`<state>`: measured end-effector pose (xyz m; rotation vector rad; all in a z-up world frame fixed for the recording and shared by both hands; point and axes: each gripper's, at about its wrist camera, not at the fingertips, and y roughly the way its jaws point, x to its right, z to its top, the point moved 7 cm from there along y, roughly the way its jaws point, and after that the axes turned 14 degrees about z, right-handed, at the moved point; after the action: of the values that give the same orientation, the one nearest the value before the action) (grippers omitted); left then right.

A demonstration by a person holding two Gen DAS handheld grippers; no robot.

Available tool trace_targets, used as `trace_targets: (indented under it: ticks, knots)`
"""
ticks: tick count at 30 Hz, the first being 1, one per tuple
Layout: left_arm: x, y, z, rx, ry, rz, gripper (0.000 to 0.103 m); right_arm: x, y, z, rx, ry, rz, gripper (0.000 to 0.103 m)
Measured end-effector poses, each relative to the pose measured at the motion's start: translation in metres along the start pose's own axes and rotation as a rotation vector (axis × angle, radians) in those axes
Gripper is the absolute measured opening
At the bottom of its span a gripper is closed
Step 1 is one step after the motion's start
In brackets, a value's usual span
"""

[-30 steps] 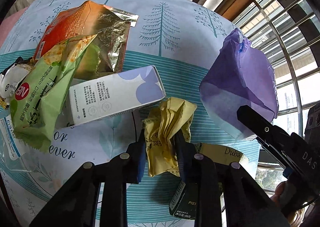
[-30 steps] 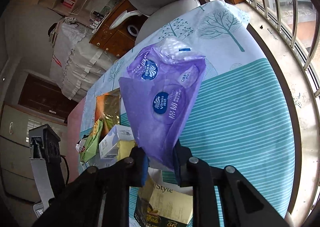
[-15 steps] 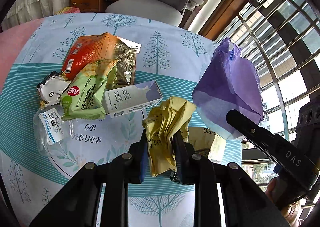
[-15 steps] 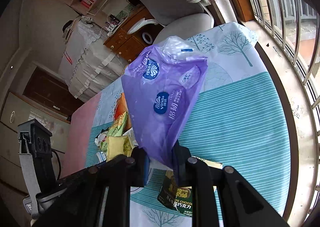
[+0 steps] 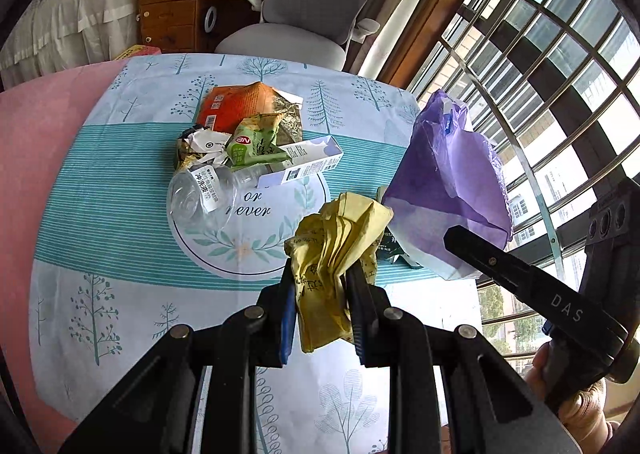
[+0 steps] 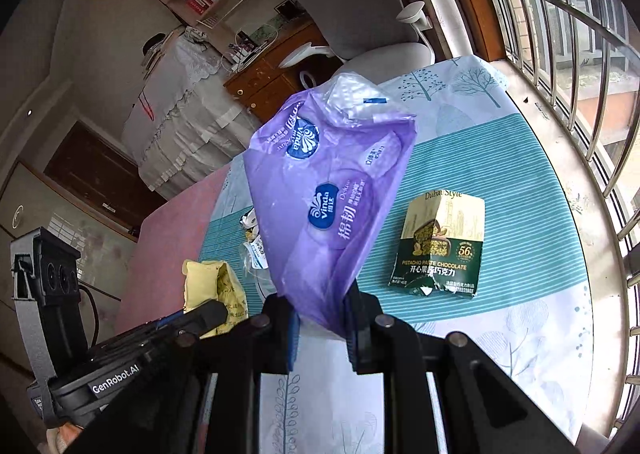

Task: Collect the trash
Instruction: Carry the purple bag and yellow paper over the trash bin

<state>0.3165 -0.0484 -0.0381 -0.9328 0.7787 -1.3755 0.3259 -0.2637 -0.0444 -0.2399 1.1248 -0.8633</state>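
wrist views above table [image 5: 120,190], facing window

Trash count: eight pieces, two of them in my grippers

One yellow wrapper [image 5: 336,250]; one purple tissue bag [image 6: 332,190]; one chocolate packet [image 6: 440,246]; one clear bottle [image 5: 200,194]; one white box [image 5: 304,166]; one green packet [image 5: 252,144]; one orange bag [image 5: 240,106]; one crumpled white wrapper [image 5: 200,142].

Left gripper [image 5: 320,286]: black fingers, blue inner pads, silver round rivets
Right gripper [image 6: 322,320]: same black arms, blue pad edges
Markings: white "DAS", "GenRobot.AI"
Hand [image 5: 580,410]: bare skin under right handle
Cable: black, by left housing
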Motion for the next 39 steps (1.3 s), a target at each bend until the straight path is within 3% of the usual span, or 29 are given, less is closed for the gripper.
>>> trace_targets:
  ticks: [13, 20, 31, 39]
  knots:
    - [-0.083, -0.07, -0.124, 0.009, 0.127, -0.038, 0.021, -0.065, -0.04, -0.161, 0.073, 0.068, -0.09, 0.018]
    - [-0.113, -0.086, -0.185, -0.031, 0.169, -0.062, 0.021, -0.09, -0.045, -0.242, 0.038, 0.102, -0.141, 0.018]
    - [-0.108, -0.06, -0.265, -0.152, 0.203, -0.058, 0.021, -0.086, -0.037, -0.345, -0.144, 0.12, -0.193, 0.018]
    - [-0.094, 0.002, -0.325, -0.242, 0.186, -0.028, 0.021, -0.031, -0.001, -0.409, -0.286, 0.206, -0.164, 0.018]
